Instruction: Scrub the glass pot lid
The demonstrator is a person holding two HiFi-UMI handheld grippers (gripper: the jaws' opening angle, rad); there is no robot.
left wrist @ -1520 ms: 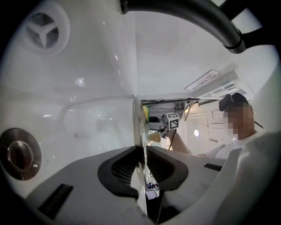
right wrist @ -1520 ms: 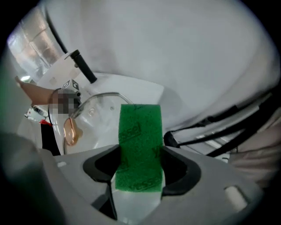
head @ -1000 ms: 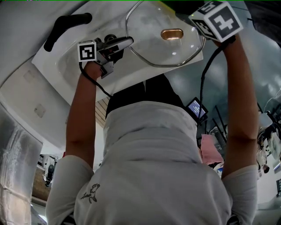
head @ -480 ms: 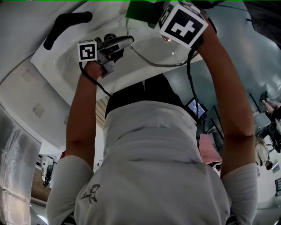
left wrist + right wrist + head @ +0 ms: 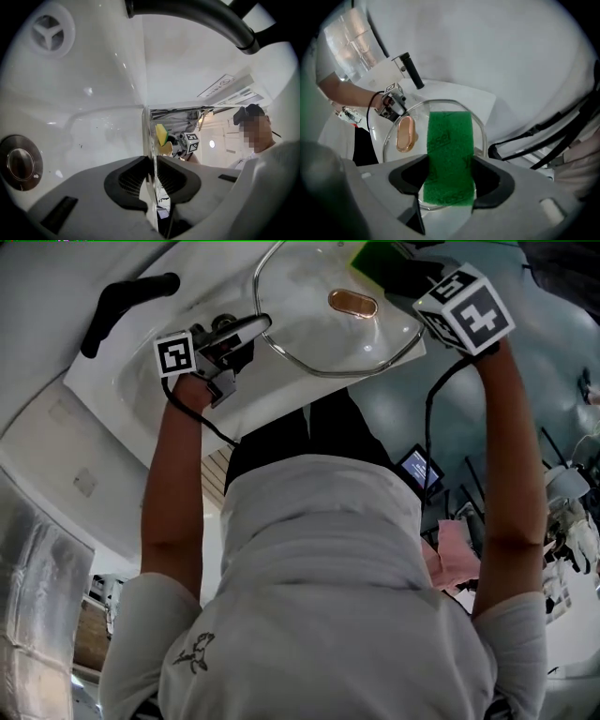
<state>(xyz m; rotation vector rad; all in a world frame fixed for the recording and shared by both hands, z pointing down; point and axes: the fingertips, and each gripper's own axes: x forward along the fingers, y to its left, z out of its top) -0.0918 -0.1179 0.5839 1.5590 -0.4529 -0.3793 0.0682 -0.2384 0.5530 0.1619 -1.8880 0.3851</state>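
While I go by the head view first, the lid (image 5: 319, 334) sits tilted over the white sink (image 5: 122, 381), its copper knob (image 5: 352, 304) facing up. My left tool (image 5: 251, 329) has the lid's near-left rim pinched between its jaws. My right tool (image 5: 398, 268) comes in from the far right with a green sponge (image 5: 378, 257) clamped in it. The sponge is over the lid's far edge; whether it touches the glass I cannot tell from here. A black tap (image 5: 122, 298) lies off to the left.

From the left gripper view, the jaws are pressed on the rim, which runs edge-on straight up between them. Through the glass I see the knob low on the left and the sink's drain (image 5: 51, 33) above. The sponge shows beyond the rim, yellow behind green.

From the right gripper view, both pads squeeze the sponge, green face toward the camera, and it hangs over the lid's rim with the knob just left of it.

I see no suds or wiped streaks, so I judge the scrubbing as barely begun. Most of the glass, the knob's surround and the rim are left.
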